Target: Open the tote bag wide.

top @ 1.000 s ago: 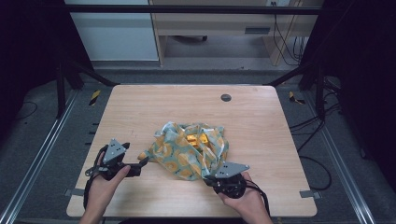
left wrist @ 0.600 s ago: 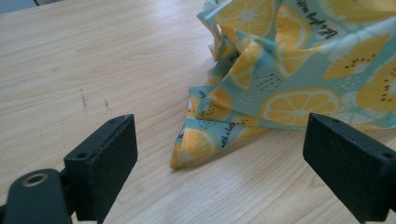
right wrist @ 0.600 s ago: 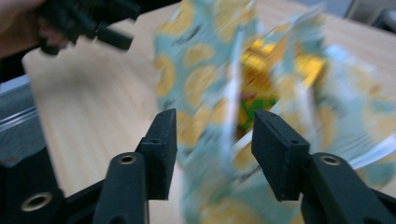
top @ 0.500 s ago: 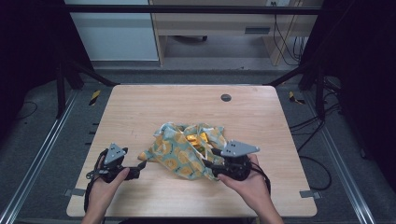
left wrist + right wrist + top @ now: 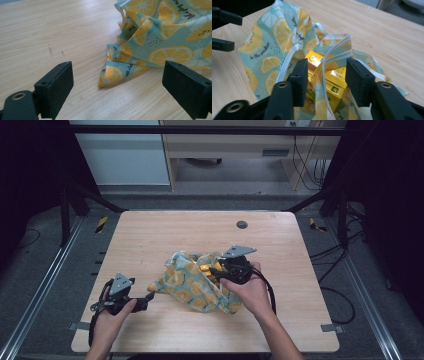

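Note:
A teal cloth bag (image 5: 192, 285) printed with lemon slices lies crumpled at the table's middle. Yellow cartons (image 5: 205, 268) show inside its open mouth. My right gripper (image 5: 217, 270) is at the mouth's right side, pointing left. In the right gripper view it (image 5: 325, 75) is open, with a white-edged fold of the bag (image 5: 337, 50) standing between its jaws above a yellow carton (image 5: 314, 58). My left gripper (image 5: 150, 297) rests on the table just left of the bag. It (image 5: 121, 80) is open wide, and the bag's pointed corner (image 5: 110, 75) lies just ahead of the jaws.
A small black round cap (image 5: 242, 224) sits in the wooden table (image 5: 150, 240) near the far edge. Cables trail from both grippers toward the front edge. A metal frame (image 5: 45, 285) borders the table's left side, and a cabinet (image 5: 125, 155) stands beyond it.
My right gripper has moved from the bag's near right edge up and away to its open mouth. The bag's top has shifted. The left gripper has barely moved.

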Motion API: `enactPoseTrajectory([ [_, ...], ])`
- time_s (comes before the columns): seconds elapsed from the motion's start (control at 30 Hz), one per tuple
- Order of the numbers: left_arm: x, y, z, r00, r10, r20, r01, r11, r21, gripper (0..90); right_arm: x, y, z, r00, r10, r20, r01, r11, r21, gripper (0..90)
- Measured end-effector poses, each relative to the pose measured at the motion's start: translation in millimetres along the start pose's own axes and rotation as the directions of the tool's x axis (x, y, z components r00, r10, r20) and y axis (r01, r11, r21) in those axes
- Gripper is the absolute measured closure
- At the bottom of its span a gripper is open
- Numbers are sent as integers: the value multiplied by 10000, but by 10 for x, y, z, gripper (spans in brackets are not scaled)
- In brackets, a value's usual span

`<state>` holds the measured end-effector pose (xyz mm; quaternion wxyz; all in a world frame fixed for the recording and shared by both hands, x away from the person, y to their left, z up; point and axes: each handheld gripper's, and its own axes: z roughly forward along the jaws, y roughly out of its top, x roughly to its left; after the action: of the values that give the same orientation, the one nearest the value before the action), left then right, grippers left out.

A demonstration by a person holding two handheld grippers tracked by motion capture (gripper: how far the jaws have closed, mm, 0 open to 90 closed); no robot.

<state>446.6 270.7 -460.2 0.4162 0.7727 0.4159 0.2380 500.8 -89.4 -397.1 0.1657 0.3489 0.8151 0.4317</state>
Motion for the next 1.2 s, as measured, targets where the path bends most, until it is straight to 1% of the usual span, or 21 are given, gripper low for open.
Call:
enactPoseTrajectory([
  [0.07,9,5,-11,10000,19,-8,-19,10000,-21,97,36,2,32,9994,-303,-172,305,9995,92,795],
  [0.13,10,6,-13,10000,-15,-27,14,10000,-40,97,95,10,9,9988,-429,-238,428,9991,-61,871],
  [0.17,13,7,-16,10000,-19,-37,19,10000,-63,97,95,10,9,9988,-429,-238,428,9991,-61,871],
  [0.2,17,9,-19,10000,-18,-34,18,10000,-63,97,136,17,-15,9977,-585,-348,577,9980,-239,884],
  [0.23,16,11,-20,10000,-37,-35,37,10000,-56,97,239,30,-63,9936,-925,-649,891,9946,-531,897],
  [0.3,15,14,-22,10000,-37,-43,37,10000,-62,97,292,32,-86,9911,-1062,-801,1010,9927,-655,899],
  [0.4,12,27,-41,10000,-5,-76,4,9999,-144,99,488,-9,-153,9778,-1439,-1525,1308,9871,-925,900],
  [0.43,9,34,-48,10000,10,-91,-12,9998,-178,99,488,-9,-153,9778,-1439,-1525,1308,9871,-925,900],
  [0.47,6,42,-57,9999,27,-105,-29,9998,-191,100,532,-32,-160,9732,-1499,-1746,1344,9861,-976,900],
  [0.5,6,52,-64,9999,52,-115,-55,9997,-235,103,579,-60,-167,9691,-1523,-1942,1355,9860,-969,900],
  [0.53,4,63,-72,9999,56,-131,-60,9996,-283,107,675,-128,-167,9594,-1622,-2307,1445,9852,-918,900],
  [0.57,2,77,-83,9999,62,-130,-66,9995,-324,111,723,-164,-163,9546,-1703,-2443,1532,9843,-876,900],
  [0.6,2,95,-97,9999,94,-112,-98,9993,-350,111,723,-164,-163,9546,-1703,-2443,1532,9843,-876,900],
  [0.63,1,115,-115,10000,65,-68,-68,9991,-412,122,810,-245,-141,9467,-1784,-2683,1642,9836,-743,900],
  [0.73,-27,234,-214,9999,129,91,-121,9970,-769,153,904,-353,-93,9369,-1927,-2917,1861,9812,-504,900],
  [0.83,-66,310,-270,9992,225,325,-192,9949,-994,167,944,-411,-53,9334,-1960,-3005,1939,9803,-372,900],
  [0.97,-201,443,-358,9958,445,799,-330,9897,-1392,172,988,-525,40,9302,-1907,-3137,1996,9799,-39,900],
  [1.03,-332,507,-335,9900,814,1155,-639,9870,-1476,168,1016,-596,86,9281,-1824,-3245,1979,9801,152,898],
  [1.07,-332,507,-335,9900,814,1155,-639,9870,-1476,165,1016,-596,86,9281,-1824,-3245,1979,9801,152,898],
  [1.17,-489,571,-252,9825,1146,1470,-923,9843,-1506,156,1043,-659,125,9274,-1790,-3286,2021,9786,373,891],
  [1.2,-591,599,-186,9755,1471,1636,-1241,9820,-1427,156,1053,-672,136,9273,-1824,-3269,2067,9776,408,885],
])
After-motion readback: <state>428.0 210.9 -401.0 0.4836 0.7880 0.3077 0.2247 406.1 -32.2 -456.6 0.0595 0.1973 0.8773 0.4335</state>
